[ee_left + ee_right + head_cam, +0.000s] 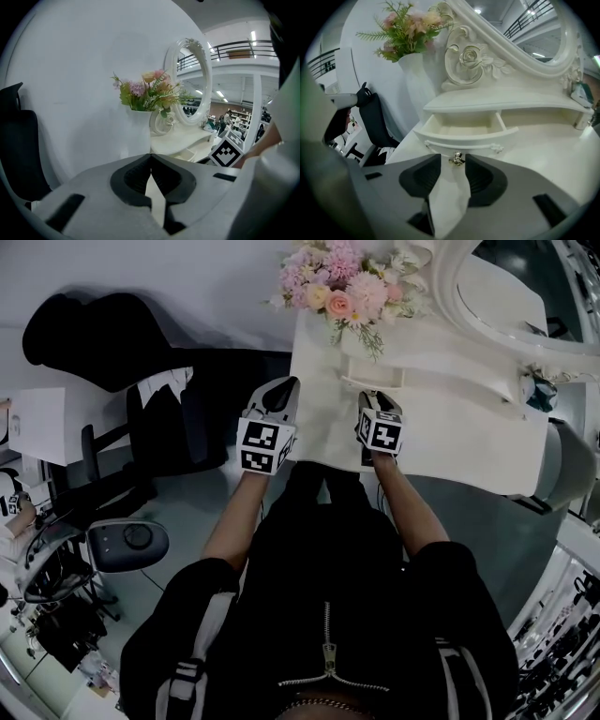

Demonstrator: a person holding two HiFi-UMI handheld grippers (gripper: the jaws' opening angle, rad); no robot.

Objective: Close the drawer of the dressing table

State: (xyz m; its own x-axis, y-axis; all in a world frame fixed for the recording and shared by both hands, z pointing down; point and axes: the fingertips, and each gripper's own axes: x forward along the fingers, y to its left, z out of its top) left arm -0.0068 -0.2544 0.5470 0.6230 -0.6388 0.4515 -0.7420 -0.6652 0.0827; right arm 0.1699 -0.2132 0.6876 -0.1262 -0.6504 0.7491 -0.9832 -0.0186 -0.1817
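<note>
The drawer (464,132) stands pulled out of the dressing table (562,154), below the mirror (520,44). The right gripper (453,164) faces the drawer's front, jaws wide apart with the small metal knob (456,158) between them, apparently ungripped. Closing likely calls for a straight push away until the front sits flush. The left gripper (151,159), jaws together and empty, waits off the table's left edge. The vase of flowers (412,70) at far left looks clear of the drawer's path.

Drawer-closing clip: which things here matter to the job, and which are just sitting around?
Job: open drawer; its knob; right gripper, jaws apart, aimed at knob.
Just there: flowers; mirror; chair; left gripper, jaws shut, empty.
</note>
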